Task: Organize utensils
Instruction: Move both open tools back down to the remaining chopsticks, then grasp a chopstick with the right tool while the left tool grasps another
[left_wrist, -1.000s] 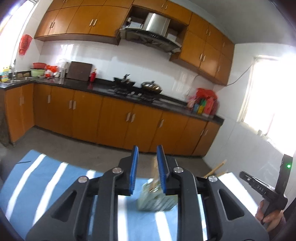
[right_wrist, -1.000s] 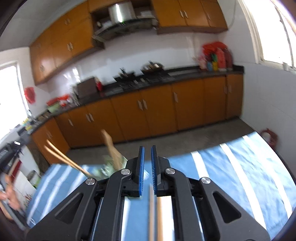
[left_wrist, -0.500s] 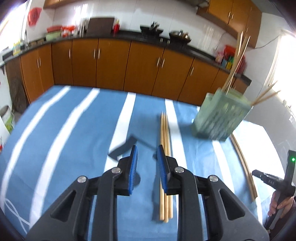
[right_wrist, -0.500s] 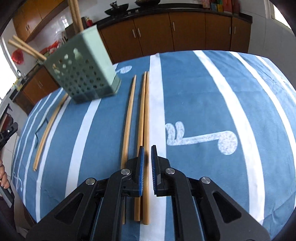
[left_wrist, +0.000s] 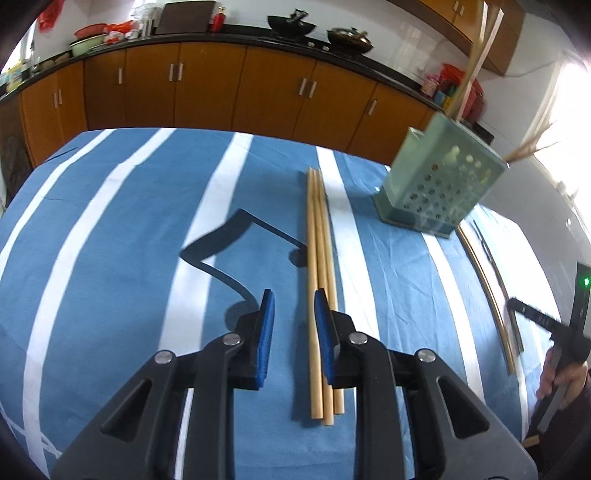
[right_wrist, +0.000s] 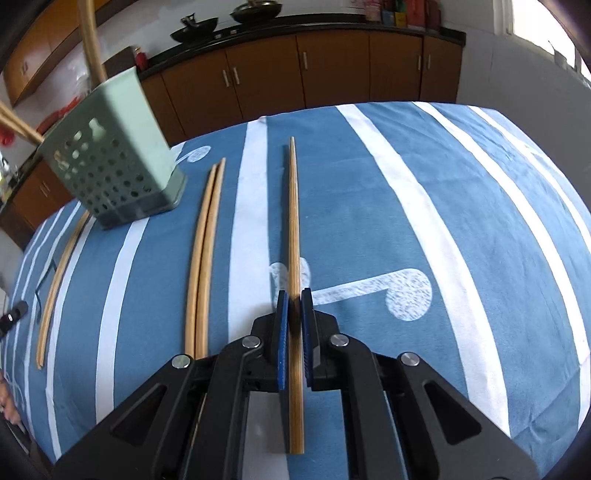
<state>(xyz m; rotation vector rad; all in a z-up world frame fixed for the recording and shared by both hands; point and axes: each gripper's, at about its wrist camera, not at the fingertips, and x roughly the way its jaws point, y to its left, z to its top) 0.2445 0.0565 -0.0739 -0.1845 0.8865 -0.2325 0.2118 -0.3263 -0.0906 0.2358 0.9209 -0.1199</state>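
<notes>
One chopstick (right_wrist: 294, 221) is pinched tight between the right fingers (right_wrist: 282, 339) and points straight ahead along the blue striped cloth (right_wrist: 406, 203). Two more chopsticks (right_wrist: 205, 258) lie just to its left. The left fingers (left_wrist: 266, 332) are a little apart and pinch nothing. Three chopsticks (left_wrist: 321, 258) lie side by side there, one showing in the gap. Farther off stands the green holder (left_wrist: 439, 184), with sticks poking out.
</notes>
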